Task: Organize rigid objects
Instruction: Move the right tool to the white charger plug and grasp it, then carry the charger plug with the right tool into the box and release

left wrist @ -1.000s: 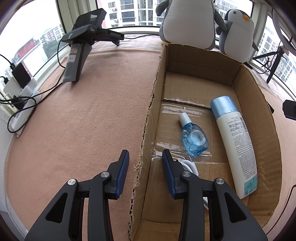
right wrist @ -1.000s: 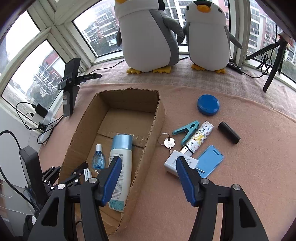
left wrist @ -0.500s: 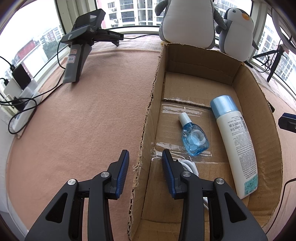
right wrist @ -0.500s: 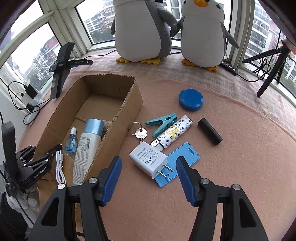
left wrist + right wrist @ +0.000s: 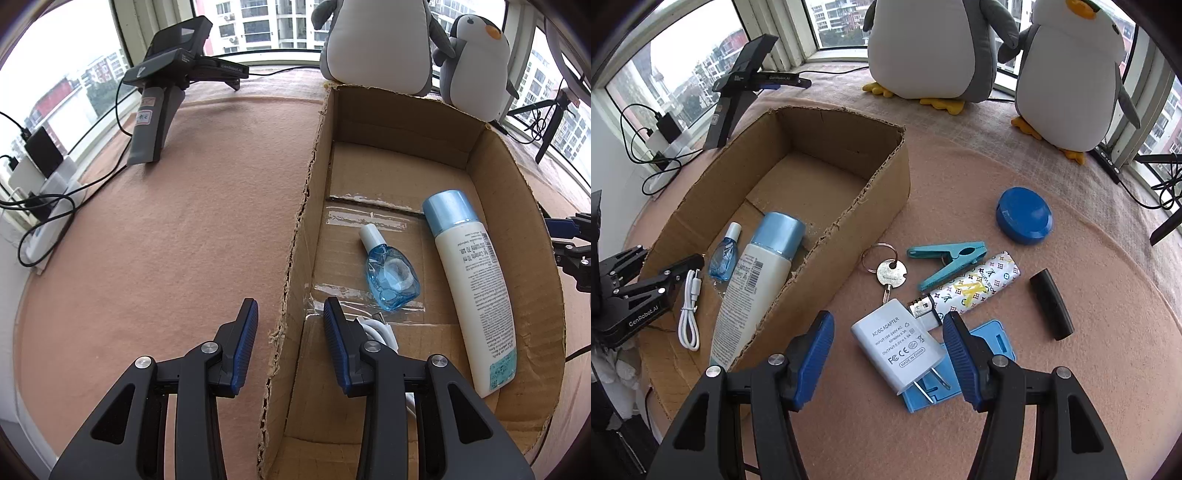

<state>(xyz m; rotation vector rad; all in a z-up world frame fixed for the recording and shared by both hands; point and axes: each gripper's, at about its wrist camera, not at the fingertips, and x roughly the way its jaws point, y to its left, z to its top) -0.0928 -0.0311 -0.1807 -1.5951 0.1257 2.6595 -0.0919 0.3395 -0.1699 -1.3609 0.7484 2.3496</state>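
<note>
White AC adapter [image 5: 902, 346] is lying on the counter [image 5: 997, 435] atop a blue card [image 5: 960, 373] — the right gripper [image 5: 888, 356] is hovering spread around it. Beside it, the cardboard box [image 5: 524, 206] is sitting with the left gripper [image 5: 290, 347] straddling its wall, fingers apart.

The cardboard box [image 5: 879, 199] is raw brown corrugated card, matt, with ragged torn rims and strips of glossy clear tape [image 5: 364, 221] across its floor. Under it, the counter [image 5: 177, 229] wears a soft, matt pink cloth with a faint nap. Lower centre in the right view, the white charger [image 5: 899, 341] is smooth plastic with bare metal prongs; the key [image 5: 892, 273] and its ring are shiny metal. The small blue bottle [image 5: 390, 275] is clear, glossy plastic. Both tongs [image 5: 888, 356] have ribbed blue pads on matt black plastic arms.
</note>
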